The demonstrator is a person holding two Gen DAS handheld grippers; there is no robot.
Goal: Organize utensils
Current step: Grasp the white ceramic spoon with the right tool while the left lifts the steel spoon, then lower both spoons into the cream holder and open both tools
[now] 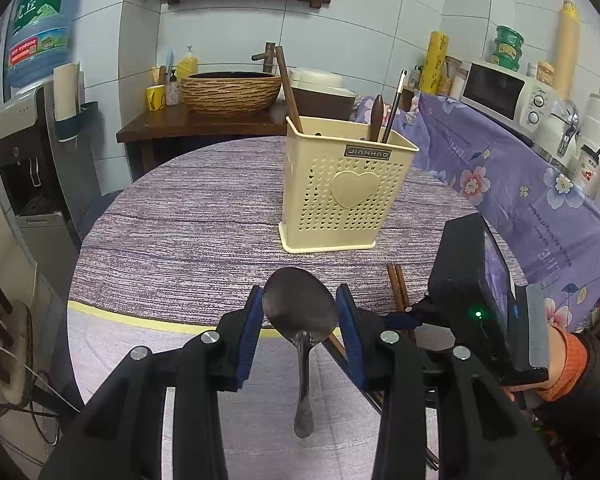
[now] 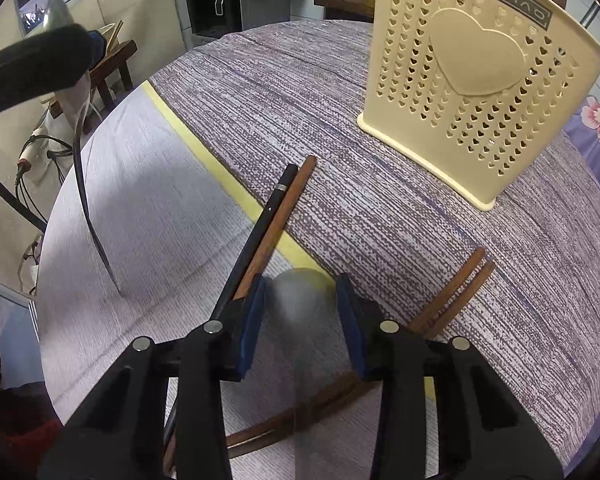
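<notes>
A round table (image 1: 172, 240) under a purple woven cloth fills the middle of both views; one cream perforated utensil holder (image 1: 346, 188) with a raised heart stands upright on it, centre right in the left wrist view, upper right in the right wrist view.

Three handles rise from the holder: one brown stick leaning toward upper left, one rounded dark wooden handle, one thin black chopstick with a silver band.

The left gripper (image 1: 300, 312) fills the lower centre of its view, its blue pads clamped on the bowl of one metal spoon (image 1: 300, 312); the spoon's long axis runs up and down the frame, bowl toward the holder, handle hanging toward the bottom edge.

The right gripper (image 2: 302, 304) sits low in its view with a blurred grey rounded thing between its pads; whether they press on it I cannot tell.

On the cloth lie four loose chopsticks: one black (image 2: 260, 220) touching one brown (image 2: 284, 208), pointing toward the upper right; two brown (image 2: 460, 284) together at lower right, also pointing toward the upper right.
</notes>
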